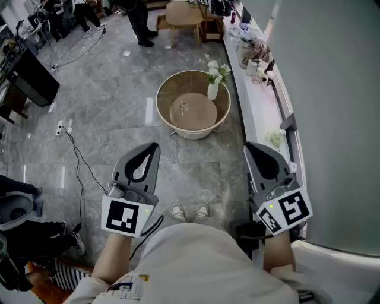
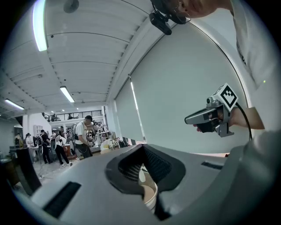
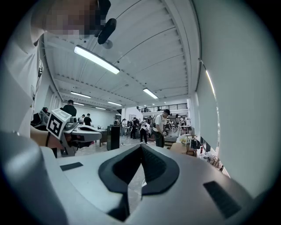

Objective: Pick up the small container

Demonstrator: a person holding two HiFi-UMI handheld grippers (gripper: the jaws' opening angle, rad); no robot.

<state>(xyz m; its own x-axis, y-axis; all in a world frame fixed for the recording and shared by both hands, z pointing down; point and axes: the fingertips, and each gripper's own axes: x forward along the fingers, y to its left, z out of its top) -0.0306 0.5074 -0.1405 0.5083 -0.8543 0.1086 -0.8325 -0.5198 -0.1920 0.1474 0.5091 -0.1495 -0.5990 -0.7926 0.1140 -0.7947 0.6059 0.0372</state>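
A small clear container (image 1: pixel 183 107) stands on the round beige table (image 1: pixel 168 83) ahead of me, beside a white vase with flowers (image 1: pixel 212 89). My left gripper (image 1: pixel 155 144) is held above the floor, short of the table and a little to its left, jaws shut with nothing between them. My right gripper (image 1: pixel 246 144) hangs level with it on the right, also shut and empty. In the left gripper view the shut jaws (image 2: pixel 142 146) frame a piece of the table's rim (image 2: pixel 150 189), and the right gripper (image 2: pixel 210 116) shows off to the side. The right gripper view shows its own jaws (image 3: pixel 141 146) shut and the left gripper (image 3: pixel 66 127) at the left.
A white ledge (image 1: pixel 256 113) with clutter runs along the right wall. A wooden table (image 1: pixel 184 15) and standing people are at the back. Cables (image 1: pixel 77 160) trail over the grey floor at the left. My shoes (image 1: pixel 190 211) are just behind the grippers.
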